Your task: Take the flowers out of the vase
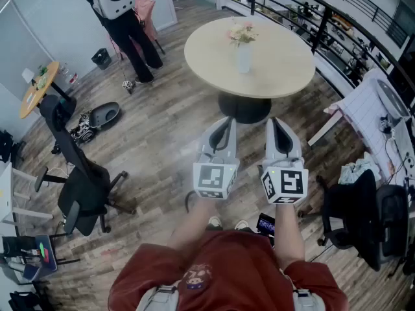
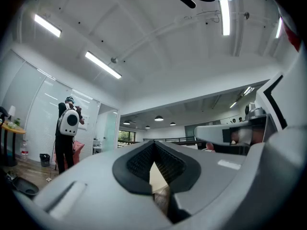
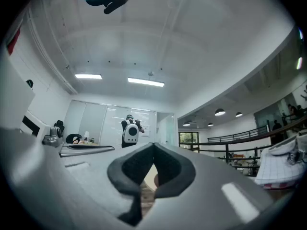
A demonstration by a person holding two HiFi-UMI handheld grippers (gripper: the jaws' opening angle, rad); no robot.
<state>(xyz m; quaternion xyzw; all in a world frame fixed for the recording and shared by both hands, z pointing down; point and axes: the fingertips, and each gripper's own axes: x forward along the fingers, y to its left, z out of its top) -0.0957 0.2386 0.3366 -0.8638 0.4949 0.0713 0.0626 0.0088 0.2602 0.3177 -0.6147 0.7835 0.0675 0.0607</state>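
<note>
- The flowers [image 1: 241, 34] are seen standing in the white vase [image 1: 244, 58], near the middle of the round table [image 1: 285, 63]; none has been taken out.
- The left gripper [image 1: 225, 120] and the right gripper [image 1: 277, 120] are held side by side over the floor, well apart from the table; both are clenched on nothing.
- The whole task is judged to remain: approach, grasp, lift.

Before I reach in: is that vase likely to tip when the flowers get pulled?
Probably tippy: the vase looks tall and narrow, standing free on the table. The flowers spread wider than its neck, so stems may drag it.
</note>
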